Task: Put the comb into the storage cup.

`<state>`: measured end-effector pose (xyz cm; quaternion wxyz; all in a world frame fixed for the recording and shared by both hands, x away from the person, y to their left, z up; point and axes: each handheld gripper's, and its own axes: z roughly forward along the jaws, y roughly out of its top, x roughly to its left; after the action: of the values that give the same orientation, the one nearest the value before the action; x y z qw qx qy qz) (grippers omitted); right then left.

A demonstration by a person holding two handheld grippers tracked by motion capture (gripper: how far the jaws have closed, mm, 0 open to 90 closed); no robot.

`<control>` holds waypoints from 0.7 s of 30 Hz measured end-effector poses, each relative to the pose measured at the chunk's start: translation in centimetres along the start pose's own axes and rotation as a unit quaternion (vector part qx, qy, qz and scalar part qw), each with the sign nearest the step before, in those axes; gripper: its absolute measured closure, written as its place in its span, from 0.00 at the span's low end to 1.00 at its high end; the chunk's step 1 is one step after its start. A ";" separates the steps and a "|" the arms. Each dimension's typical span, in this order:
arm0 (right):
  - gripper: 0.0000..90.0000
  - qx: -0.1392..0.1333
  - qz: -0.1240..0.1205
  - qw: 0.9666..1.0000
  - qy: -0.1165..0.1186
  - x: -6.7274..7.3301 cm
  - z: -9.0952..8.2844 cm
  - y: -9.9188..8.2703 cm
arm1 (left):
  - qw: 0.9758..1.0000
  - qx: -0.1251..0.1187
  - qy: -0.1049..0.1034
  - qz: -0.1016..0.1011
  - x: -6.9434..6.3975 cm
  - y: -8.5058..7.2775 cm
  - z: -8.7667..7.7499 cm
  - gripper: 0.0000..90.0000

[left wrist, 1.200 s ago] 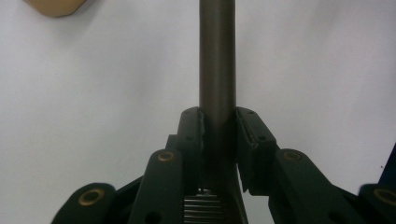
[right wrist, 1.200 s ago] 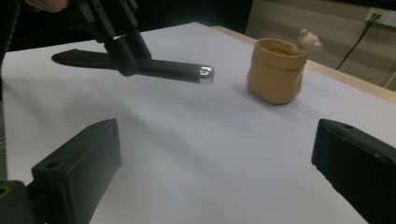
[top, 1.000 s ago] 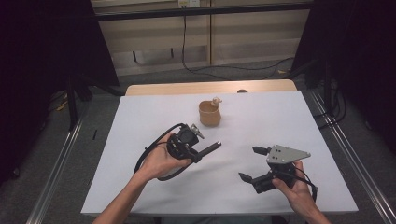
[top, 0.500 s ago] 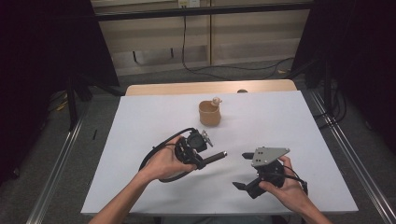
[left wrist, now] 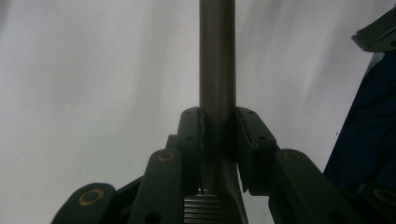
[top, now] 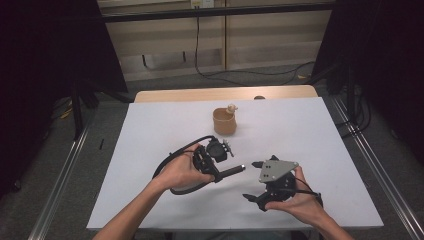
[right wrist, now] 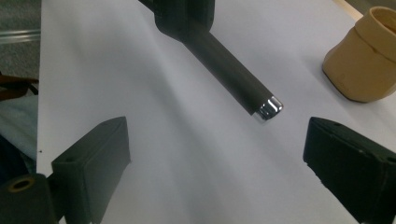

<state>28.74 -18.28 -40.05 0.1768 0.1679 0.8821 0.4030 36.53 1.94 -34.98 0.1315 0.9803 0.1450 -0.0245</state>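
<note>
My left fingers [left wrist: 218,135] are clamped on a dark grey rod [left wrist: 217,56], which runs straight up the middle of the left gripper view from between the pads. In the high view my left gripper [top: 212,162] sits just left of centre in the lower half of the frame, and the rod [top: 231,172] sticks out level toward the right, above the white desk [top: 150,130]. The rod ends in a short shiny metal tip [right wrist: 270,108], seen at centre right of the right gripper view.

My right fingers [right wrist: 224,154] stand wide apart with nothing between the pads; they have just been closing a little. The rod tip lies ahead of the gap, nearer the right-hand finger, not touching either. In the high view my right gripper [top: 260,182], under its grey three-cornered plate [top: 276,170], sits right of centre in the lower frame, close to the rod's free end.

A tan cup-like holder [top: 224,121] stands on the desk above centre, well apart from both grippers.
</note>
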 end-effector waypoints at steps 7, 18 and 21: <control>0.16 0.001 -0.038 0.999 -0.013 0.4 0.5 0.4 | 1.000 0.021 -0.001 -0.003 -0.3 1.0 -0.1 0.81; 0.22 0.001 -0.086 0.996 -0.035 1.1 1.1 0.8 | 0.999 0.037 -0.012 0.001 -0.5 1.7 -0.2 0.81; 0.24 -0.001 -0.094 0.995 -0.040 1.1 1.2 1.0 | 0.999 0.035 -0.014 0.001 -0.6 1.7 -0.2 0.81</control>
<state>28.47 -16.41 -40.24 0.2494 0.0999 0.8857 0.3786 36.47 0.20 -34.32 0.0994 0.9841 0.1407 -0.0435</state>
